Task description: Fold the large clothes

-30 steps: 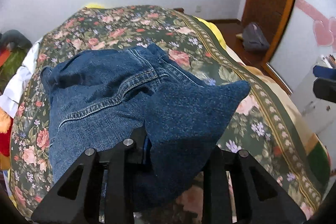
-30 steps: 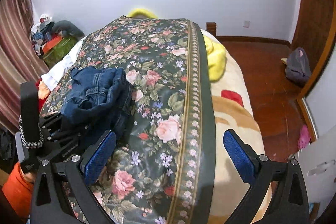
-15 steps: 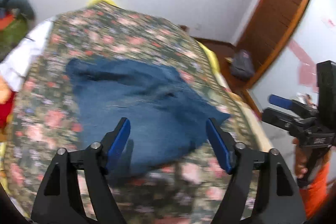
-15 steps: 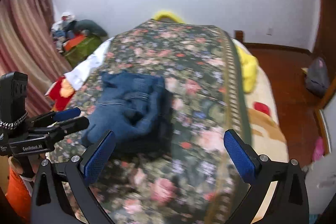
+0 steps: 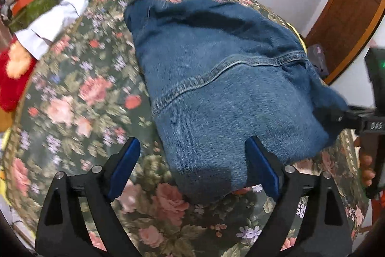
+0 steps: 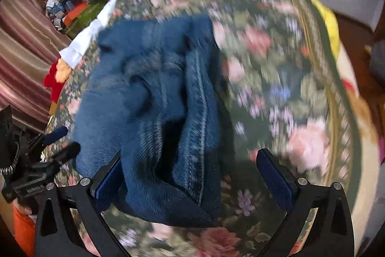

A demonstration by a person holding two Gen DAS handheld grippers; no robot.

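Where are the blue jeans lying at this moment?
In both wrist views the blue jeans lie bunched on the floral bedspread, left of its striped border, with the white cloth at the bed's left edge.

Your blue denim jeans (image 5: 216,93) are lying bunched in a rough fold on the floral bedspread (image 5: 79,93), stitched seam curving across the top layer, near end sagging open in layers.
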